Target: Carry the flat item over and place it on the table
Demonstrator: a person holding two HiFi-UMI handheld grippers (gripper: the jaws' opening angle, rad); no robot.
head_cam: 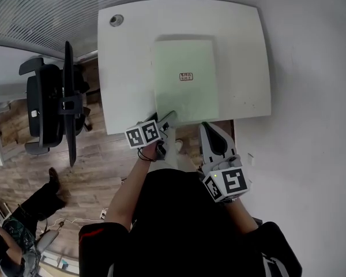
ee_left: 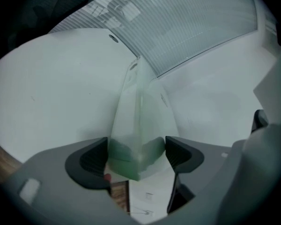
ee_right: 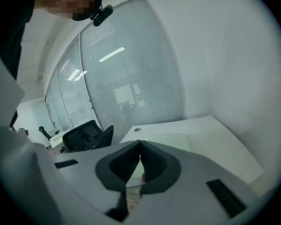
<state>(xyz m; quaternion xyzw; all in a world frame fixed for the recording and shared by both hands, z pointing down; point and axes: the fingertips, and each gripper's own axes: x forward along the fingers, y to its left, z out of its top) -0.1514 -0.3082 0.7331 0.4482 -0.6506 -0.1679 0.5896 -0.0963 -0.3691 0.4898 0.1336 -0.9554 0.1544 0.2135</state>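
A pale green, translucent flat sheet (head_cam: 184, 97) with a small label (head_cam: 185, 77) lies on the white table (head_cam: 248, 51). My left gripper (head_cam: 168, 119) is at the sheet's near edge. In the left gripper view its jaws (ee_left: 136, 153) stand wide apart, open, with the sheet's near corner (ee_left: 139, 121) between them and the pads not squeezing it. My right gripper (head_cam: 207, 128) hangs just off the table's near edge, right of the left one. It is shut (ee_right: 140, 146) with its tips meeting and nothing between them. The sheet (ee_right: 171, 139) shows beyond them.
A round cable hole (head_cam: 116, 20) is at the table's far left corner. A black office chair (head_cam: 52, 105) stands left of the table on the wooden floor. Another person (head_cam: 23, 224) is at the lower left. A white wall runs along the right, slatted blinds behind.
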